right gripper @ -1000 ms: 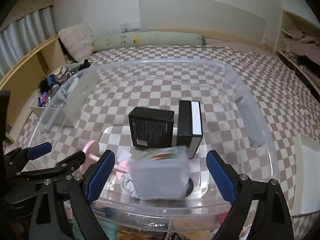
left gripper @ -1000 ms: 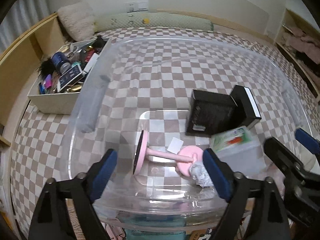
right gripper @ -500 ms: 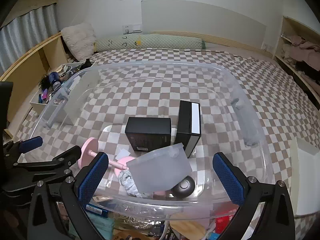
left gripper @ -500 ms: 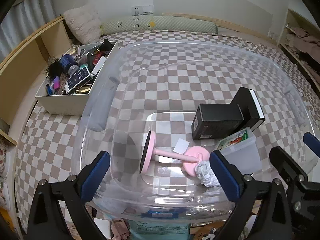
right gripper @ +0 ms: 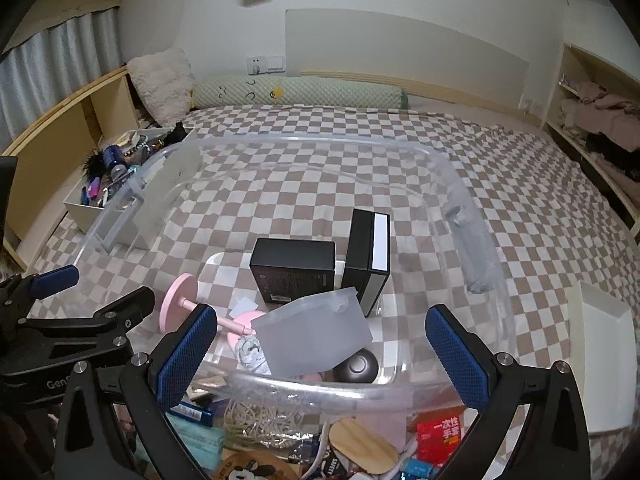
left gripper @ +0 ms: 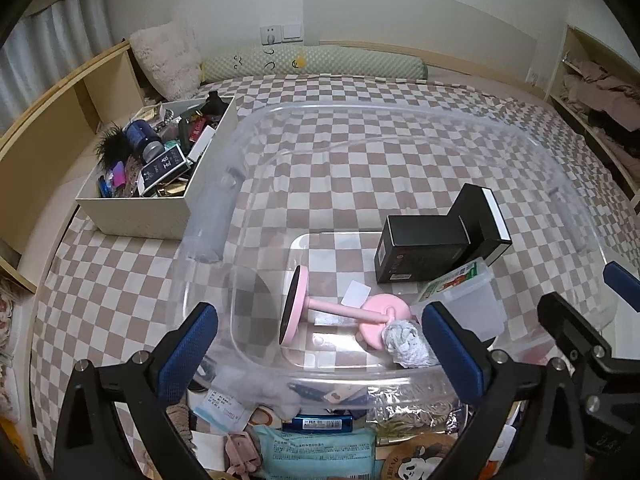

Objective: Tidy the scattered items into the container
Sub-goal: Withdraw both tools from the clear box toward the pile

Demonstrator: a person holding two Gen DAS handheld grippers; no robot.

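Observation:
A large clear plastic container (left gripper: 360,112) lies on the checkered bed. It holds a pink stand mirror (left gripper: 332,314) on its side, two black boxes (left gripper: 420,254) (left gripper: 484,216), a frosted plastic box (right gripper: 316,332) lying tilted, a grey crumpled wad (left gripper: 406,342) and a dark round object (right gripper: 358,366). My left gripper (left gripper: 320,344) is open just short of the near rim, holding nothing. My right gripper (right gripper: 320,356) is open beside it, also with nothing in it. Loose items lie below the near rim: a teal packet (left gripper: 320,452), rubber bands (right gripper: 256,416), a red booklet (right gripper: 442,430) and a wooden disc (right gripper: 362,446).
A white box (left gripper: 132,216) crammed with cosmetics stands left of the container. A white tray (right gripper: 600,352) sits at the right. A green bolster (left gripper: 312,62) and a fluffy pillow (left gripper: 166,60) lie at the headboard. Wooden shelves flank the bed.
Both grippers have drawn back from the container, bringing the loose items below the rim into view. The frosted box has tipped from upright to tilted among the other things.

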